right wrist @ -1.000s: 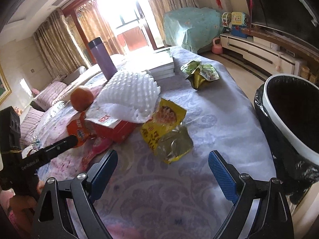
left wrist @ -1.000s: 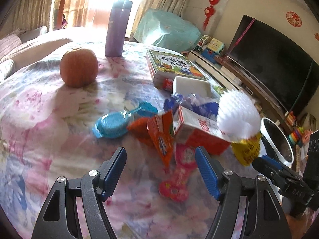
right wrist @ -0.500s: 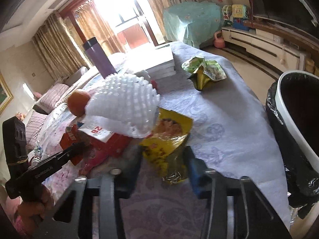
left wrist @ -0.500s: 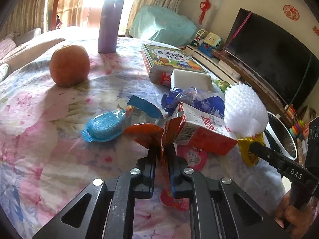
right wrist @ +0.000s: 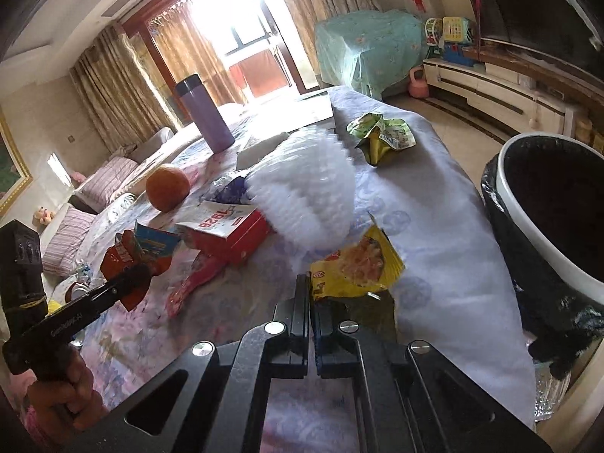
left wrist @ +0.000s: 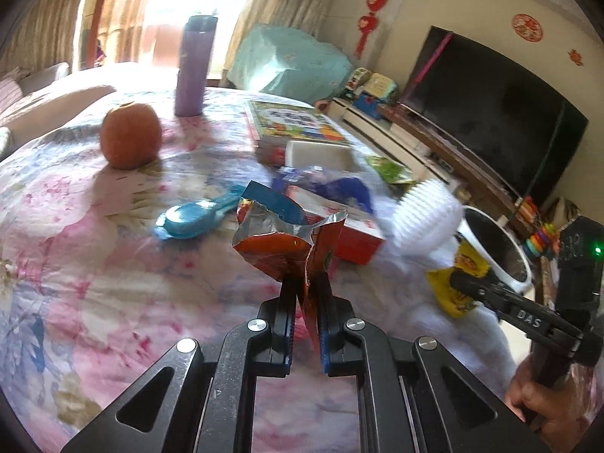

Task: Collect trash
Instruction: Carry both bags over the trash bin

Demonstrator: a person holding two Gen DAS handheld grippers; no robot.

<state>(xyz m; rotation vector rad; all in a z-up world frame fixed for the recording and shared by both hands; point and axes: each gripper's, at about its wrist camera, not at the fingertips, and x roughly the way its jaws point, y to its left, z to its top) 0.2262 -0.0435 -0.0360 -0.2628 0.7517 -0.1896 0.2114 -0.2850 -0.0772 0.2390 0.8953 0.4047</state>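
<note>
My left gripper (left wrist: 305,294) is shut on an orange snack wrapper (left wrist: 287,249) and holds it lifted off the floral tablecloth; the same wrapper shows in the right wrist view (right wrist: 128,260). My right gripper (right wrist: 310,294) is shut on a yellow snack packet (right wrist: 355,268), which also shows in the left wrist view (left wrist: 458,279). A white bin with a black liner (right wrist: 547,219) stands beside the table at the right. A red-and-white carton (right wrist: 226,230), white foam fruit netting (right wrist: 309,196) and a green wrapper (right wrist: 381,136) lie on the table.
An orange (left wrist: 130,136), a purple flask (left wrist: 194,64), a blue plastic spoon-shaped toy (left wrist: 192,219), a picture book (left wrist: 294,122), a white box (left wrist: 321,154) and a pink toy (right wrist: 192,283) are on the table. A TV (left wrist: 490,109) stands at the right.
Both grippers went from open to shut, the left on the orange wrapper, the right on the yellow packet. Both pieces are now lifted off the cloth. The foam netting shifted.
</note>
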